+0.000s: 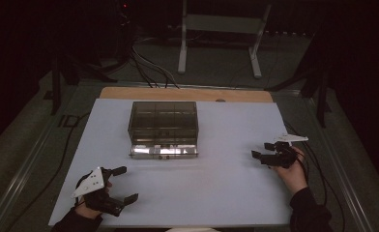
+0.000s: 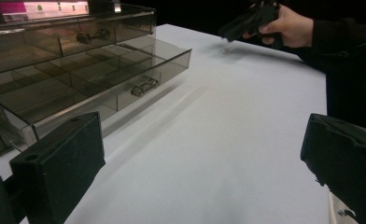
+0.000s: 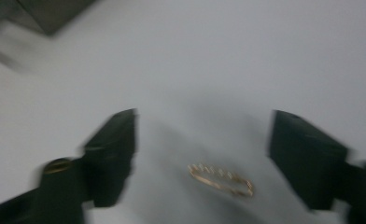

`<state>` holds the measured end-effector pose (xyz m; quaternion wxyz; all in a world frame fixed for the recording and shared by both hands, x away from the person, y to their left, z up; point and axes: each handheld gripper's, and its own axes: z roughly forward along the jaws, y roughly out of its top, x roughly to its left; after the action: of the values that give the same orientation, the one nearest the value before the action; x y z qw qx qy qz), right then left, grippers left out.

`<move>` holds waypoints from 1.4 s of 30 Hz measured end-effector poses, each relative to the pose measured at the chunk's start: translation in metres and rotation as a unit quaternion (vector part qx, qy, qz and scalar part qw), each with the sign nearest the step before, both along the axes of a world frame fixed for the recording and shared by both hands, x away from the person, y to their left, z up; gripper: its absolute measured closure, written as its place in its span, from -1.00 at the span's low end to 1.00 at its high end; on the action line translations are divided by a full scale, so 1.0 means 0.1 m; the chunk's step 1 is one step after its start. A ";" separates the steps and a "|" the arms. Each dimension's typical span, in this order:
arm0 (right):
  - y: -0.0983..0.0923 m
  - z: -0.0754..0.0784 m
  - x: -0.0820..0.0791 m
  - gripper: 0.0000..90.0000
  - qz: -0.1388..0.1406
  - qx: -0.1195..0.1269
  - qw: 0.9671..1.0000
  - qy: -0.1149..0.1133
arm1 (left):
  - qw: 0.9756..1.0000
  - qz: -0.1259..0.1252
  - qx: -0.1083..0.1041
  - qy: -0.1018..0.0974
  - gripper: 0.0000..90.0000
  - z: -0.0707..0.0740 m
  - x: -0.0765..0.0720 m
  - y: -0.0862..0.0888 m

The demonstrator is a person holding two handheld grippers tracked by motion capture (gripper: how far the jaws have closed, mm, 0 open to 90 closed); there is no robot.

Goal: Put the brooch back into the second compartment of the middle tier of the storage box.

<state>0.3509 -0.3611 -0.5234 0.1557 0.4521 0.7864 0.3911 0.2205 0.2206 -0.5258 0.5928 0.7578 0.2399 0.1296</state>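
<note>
A smoked clear organizer box point(image 1: 163, 121) stands at the middle of the white table, its bottom drawer point(image 1: 164, 151) pulled out toward me. The drawer point(image 2: 92, 79) is split into several compartments and has a small handle point(image 2: 144, 87). My left gripper point(image 1: 122, 184) rests open at the near left, holding nothing. My right gripper point(image 1: 262, 151) is open at the right side, low over the table. Between its jaws in the right gripper view lies a small gold bracelet point(image 3: 221, 180) flat on the table, blurred by motion. The right gripper point(image 2: 246, 23) also shows far off in the left gripper view.
The white sheet point(image 1: 216, 183) covers a wooden table whose far edge point(image 1: 185, 93) shows behind the box. A white stand point(image 1: 221, 29) is on the floor beyond. Cables run along the floor at left and right.
</note>
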 end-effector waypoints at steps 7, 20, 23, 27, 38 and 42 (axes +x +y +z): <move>-0.04 -0.07 0.03 -0.04 0.007 -0.030 0.999 0.014 | 1.000 -0.001 0.001 0.001 -0.99 0.00 0.00 0.00; -0.03 -0.10 0.03 0.52 0.022 -0.056 0.998 0.025 | 1.000 -0.003 0.000 -0.001 -0.99 0.00 -0.01 0.00; -0.01 -0.08 0.01 0.68 0.029 -0.059 0.997 0.029 | 1.000 -0.002 -0.002 0.000 -0.99 0.00 -0.01 0.00; 0.02 -0.07 -0.02 0.83 0.043 -0.066 0.996 0.032 | 1.000 -0.004 0.000 -0.001 -0.99 0.01 -0.01 0.00; 0.01 -0.08 -0.05 0.91 0.041 -0.059 0.997 0.034 | 1.000 -0.004 0.003 -0.002 -0.99 0.01 -0.01 0.00; -0.02 -0.09 -0.06 0.72 0.033 -0.050 0.998 0.034 | 1.000 -0.004 0.003 -0.002 -0.99 0.01 -0.01 0.00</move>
<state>0.3450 -0.3627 -0.5319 0.1387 0.4306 0.8243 0.3403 0.2194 0.2202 -0.5251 0.5913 0.7606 0.2348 0.1296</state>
